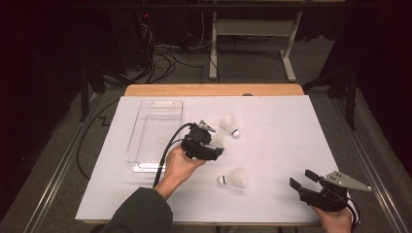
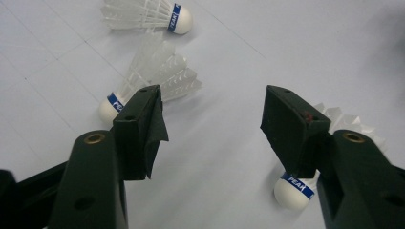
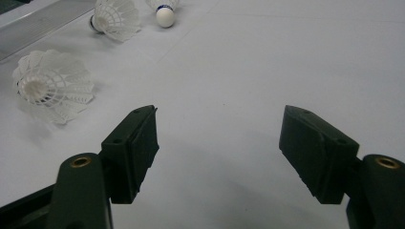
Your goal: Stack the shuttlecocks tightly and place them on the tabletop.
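Three shuttlecocks lie on the white worktop, near its middle. One lies closer to the far edge, one closer to the near edge, and a third is seen just past the left claw. A clear tray sits toward the left edge.

The left claw is held wide open with nothing in it, just above the shuttlecocks. The right claw is also wide open and empty, by the near right corner.

A shuttlecock is judged to be very light. Its feather skirt is thin and easily bent, so it is best taken by the round cork end, or squeezed softly.
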### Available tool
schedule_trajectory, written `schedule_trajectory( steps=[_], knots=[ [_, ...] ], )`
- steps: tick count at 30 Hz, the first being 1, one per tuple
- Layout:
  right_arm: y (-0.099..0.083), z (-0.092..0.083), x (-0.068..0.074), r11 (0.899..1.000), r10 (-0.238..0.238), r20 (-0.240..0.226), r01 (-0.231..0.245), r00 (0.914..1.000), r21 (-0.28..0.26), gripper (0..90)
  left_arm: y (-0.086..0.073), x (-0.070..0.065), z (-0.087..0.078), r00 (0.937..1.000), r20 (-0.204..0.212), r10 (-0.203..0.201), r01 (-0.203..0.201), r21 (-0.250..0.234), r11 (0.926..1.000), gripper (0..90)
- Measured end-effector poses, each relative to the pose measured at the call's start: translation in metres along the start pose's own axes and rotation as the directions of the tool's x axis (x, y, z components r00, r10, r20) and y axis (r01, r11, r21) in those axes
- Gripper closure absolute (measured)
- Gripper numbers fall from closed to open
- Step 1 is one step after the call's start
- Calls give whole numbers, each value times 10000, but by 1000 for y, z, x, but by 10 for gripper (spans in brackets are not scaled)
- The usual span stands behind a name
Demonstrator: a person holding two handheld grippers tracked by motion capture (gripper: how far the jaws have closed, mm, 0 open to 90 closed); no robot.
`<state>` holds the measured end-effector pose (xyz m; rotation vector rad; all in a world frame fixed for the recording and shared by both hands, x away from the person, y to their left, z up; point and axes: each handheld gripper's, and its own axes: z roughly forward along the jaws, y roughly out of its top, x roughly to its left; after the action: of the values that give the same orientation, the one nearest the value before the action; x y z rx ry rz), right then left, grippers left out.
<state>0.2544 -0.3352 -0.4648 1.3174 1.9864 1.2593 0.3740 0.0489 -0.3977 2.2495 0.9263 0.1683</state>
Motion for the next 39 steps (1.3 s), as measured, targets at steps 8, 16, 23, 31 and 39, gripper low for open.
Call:
schedule_trajectory(
  steps=[8,16,23,31,39],
  knots=[
    [0,0,0,10000,52,-6,-52,10000,-2,296,-6,-2,-1,10000,32,-10,10,42,10000,402],
    [0,0,0,10000,42,6,-42,10000,-5,296,-12,-1,-5,9999,122,-70,70,37,10000,403],
    [0,0,-1,10000,46,5,-46,10000,-6,297,-18,-2,-8,10000,34,-23,23,-29,10000,400],
    [0,0,0,10000,54,27,-54,10000,1,297,-24,0,-8,9999,24,-113,113,-15,9999,397],
    [0,-1,0,10000,38,16,-38,10000,-9,297,-31,1,-10,9998,-84,-203,204,69,9998,391]
  ],
)
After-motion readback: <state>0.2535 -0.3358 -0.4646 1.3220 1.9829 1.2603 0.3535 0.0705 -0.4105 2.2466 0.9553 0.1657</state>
